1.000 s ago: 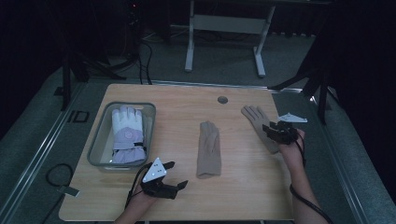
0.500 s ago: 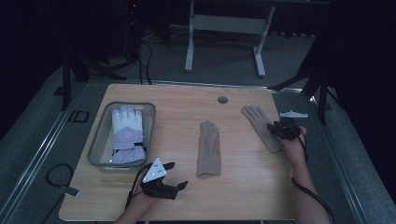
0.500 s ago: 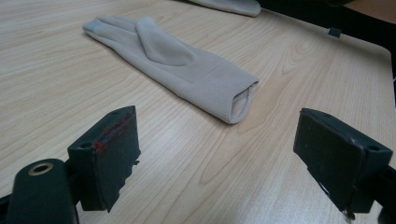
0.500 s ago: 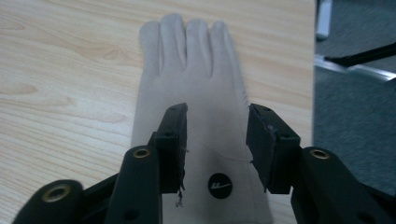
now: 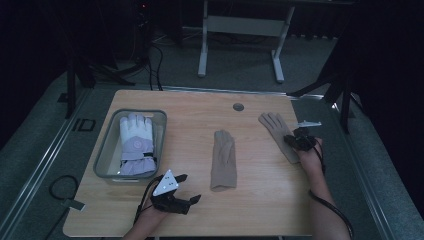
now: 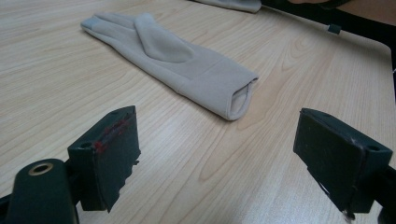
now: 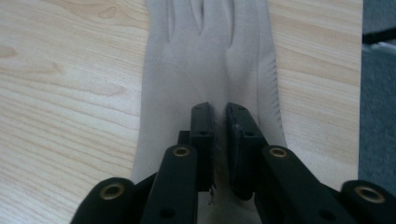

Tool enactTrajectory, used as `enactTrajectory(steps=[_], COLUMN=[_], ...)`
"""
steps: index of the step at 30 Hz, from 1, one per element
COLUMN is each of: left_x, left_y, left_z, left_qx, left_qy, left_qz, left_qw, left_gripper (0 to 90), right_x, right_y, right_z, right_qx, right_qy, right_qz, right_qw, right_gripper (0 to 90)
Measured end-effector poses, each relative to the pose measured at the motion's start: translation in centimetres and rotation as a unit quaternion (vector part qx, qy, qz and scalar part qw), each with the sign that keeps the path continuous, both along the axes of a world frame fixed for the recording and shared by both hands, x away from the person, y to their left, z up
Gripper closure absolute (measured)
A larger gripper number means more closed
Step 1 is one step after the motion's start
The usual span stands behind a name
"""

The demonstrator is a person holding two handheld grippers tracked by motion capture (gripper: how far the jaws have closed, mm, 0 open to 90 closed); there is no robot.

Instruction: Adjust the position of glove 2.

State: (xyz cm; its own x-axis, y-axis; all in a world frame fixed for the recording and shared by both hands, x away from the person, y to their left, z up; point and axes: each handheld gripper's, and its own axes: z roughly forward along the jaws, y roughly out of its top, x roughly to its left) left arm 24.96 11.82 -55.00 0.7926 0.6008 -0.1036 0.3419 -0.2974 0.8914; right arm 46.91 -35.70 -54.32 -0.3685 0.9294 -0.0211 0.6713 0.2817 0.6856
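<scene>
A light wooden rectangular surface [image 5: 190, 107] carries everything. On its left side sits a grey rectangular plastic bin [image 5: 107, 146], and in it lies a padded white and lavender winter glove [image 5: 136, 145], fingers toward the far edge. At the middle of the surface lies a beige fabric glove [image 5: 223, 159], fingers away from the person. To its right, near the right edge, lies a second beige fabric glove [image 5: 277, 131], angled with fingers toward the far left. A small round grey grommet [image 5: 238, 107] sits behind the middle glove, near the far edge. The left tongs [image 5: 186, 199] are at the near edge, in front of the bin and left of the middle glove's cuff. The right tongs [image 5: 290, 140] are on the right glove, pinching a fold of it.
</scene>
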Motion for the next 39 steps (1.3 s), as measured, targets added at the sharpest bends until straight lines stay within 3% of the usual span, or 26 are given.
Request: enactTrajectory(steps=[4, 13, 16, 22, 32, 34, 39], left_x=[0.0, 0.0, 0.0, -0.1, 0.0, 0.0, -0.1], left_y=[0.0, -0.1, -0.1, -0.1, -0.1, -0.1, -0.3], left_z=[0.1, 0.2, 0.3, 0.3, 0.4, 0.4, 0.4], left_qx=[-0.003, -0.003, -0.005, -0.005, -0.003, -0.003, 0.0], left_qy=[-0.001, -0.005, -0.007, -0.009, -0.012, -0.011, -0.015], left_qz=[0.003, 0.003, 0.004, 0.005, 0.007, 0.006, 0.005], left_qw=[1.0, 1.0, 1.0, 0.9999, 0.9999, 0.9999, 0.9999], left_gripper=[14.4, 14.4, 14.4, 14.4, 14.4, 14.4, 14.4], right_x=[-0.4, -2.6, -4.0, -6.1, -9.6, -10.3, -11.6], right_y=[0.2, 1.7, 2.3, 2.8, 2.4, 2.2, 2.0], right_z=[0.3, 2.0, 3.3, 4.3, 4.0, 3.9, 3.3], right_qx=[0.043, 0.067, 0.078, 0.063, 0.08, 0.095, 0.089], right_qy=[0.003, -0.014, -0.023, -0.046, -0.035, -0.032, -0.028], right_qz=[-0.033, -0.069, -0.089, -0.115, -0.161, -0.166, -0.171], right_qw=[0.9985, 0.9953, 0.9927, 0.9903, 0.9831, 0.9811, 0.9808], right_gripper=[83.6, 83.9, 83.9, 84.0, 84.0, 83.9, 83.7])
